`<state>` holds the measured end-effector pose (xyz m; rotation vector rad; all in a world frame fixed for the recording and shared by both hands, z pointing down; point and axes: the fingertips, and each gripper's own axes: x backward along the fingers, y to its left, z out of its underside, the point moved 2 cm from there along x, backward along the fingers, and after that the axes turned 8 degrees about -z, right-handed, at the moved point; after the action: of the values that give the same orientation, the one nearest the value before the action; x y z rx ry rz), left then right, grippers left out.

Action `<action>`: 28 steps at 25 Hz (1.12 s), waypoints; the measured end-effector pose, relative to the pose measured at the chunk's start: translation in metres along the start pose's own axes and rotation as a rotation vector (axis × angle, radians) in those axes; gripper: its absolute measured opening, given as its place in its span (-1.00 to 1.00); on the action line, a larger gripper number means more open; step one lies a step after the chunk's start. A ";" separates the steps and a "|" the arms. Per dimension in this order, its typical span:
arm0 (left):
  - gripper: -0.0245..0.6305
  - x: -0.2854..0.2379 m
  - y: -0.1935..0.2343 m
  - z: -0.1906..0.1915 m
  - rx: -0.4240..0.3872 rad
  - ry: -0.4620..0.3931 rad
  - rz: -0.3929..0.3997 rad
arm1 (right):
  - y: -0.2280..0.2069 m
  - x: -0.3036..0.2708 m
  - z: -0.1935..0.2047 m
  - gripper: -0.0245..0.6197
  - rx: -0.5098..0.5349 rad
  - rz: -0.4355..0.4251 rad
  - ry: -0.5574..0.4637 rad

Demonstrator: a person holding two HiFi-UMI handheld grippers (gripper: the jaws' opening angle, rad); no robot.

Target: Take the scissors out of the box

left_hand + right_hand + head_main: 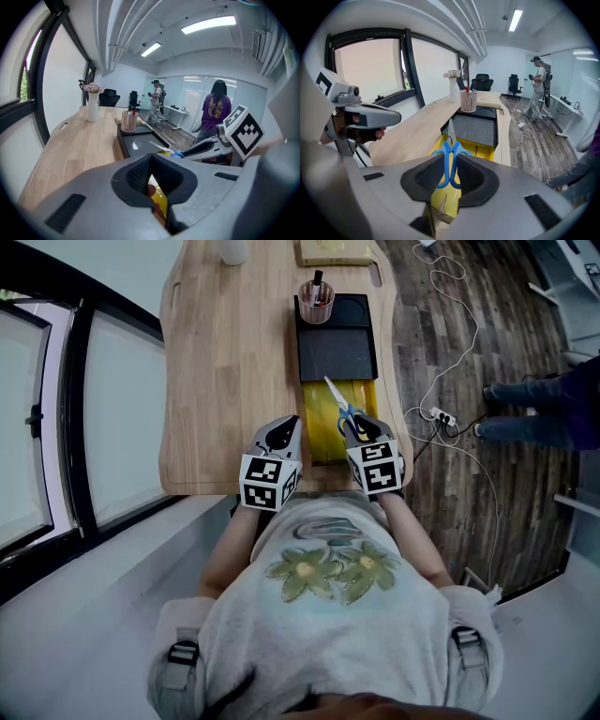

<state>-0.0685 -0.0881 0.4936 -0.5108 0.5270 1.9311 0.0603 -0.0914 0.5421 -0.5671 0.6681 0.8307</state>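
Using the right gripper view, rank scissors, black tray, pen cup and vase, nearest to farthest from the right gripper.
1. scissors, between the jaws
2. black tray, straight ahead
3. pen cup, tray's far end
4. vase, beyond, slightly left

The left half of the wooden table (220,362) lies bare, with wide room to pass. The right side is crowded: the yellow box (323,432) sits at the near edge, the black tray (336,343) just beyond it, and a pen cup (317,301) stands upright on the tray's far corner. The left gripper (278,439) blocks the box's left flank. Over the box, scissors (344,409) point toward the tray.
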 end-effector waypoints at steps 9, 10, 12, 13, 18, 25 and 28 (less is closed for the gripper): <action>-0.93 0.004 -0.007 -0.001 -0.002 -0.008 0.008 | 0.006 0.021 -0.018 -0.66 0.016 0.000 -0.081; -0.93 0.005 -0.007 0.000 -0.002 -0.008 0.009 | 0.007 0.024 -0.020 -0.66 0.019 0.001 -0.090; -0.93 0.006 -0.008 0.000 -0.003 -0.009 0.012 | 0.010 0.029 -0.024 -0.66 0.025 0.002 -0.106; -0.93 0.007 -0.008 0.000 -0.004 -0.009 0.013 | 0.011 0.032 -0.025 -0.66 0.028 0.002 -0.113; -0.93 0.010 -0.013 0.000 -0.001 -0.013 0.017 | 0.015 0.046 -0.033 -0.66 0.037 0.001 -0.157; -0.93 0.017 -0.020 -0.002 0.008 -0.024 0.028 | 0.022 0.066 -0.043 -0.66 0.053 -0.005 -0.224; -0.93 0.020 -0.024 -0.004 0.013 -0.029 0.035 | 0.026 0.074 -0.047 -0.66 0.056 -0.013 -0.263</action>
<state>-0.0537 -0.0669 0.4762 -0.4667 0.5329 1.9641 0.0617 -0.0741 0.4518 -0.4023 0.4452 0.8536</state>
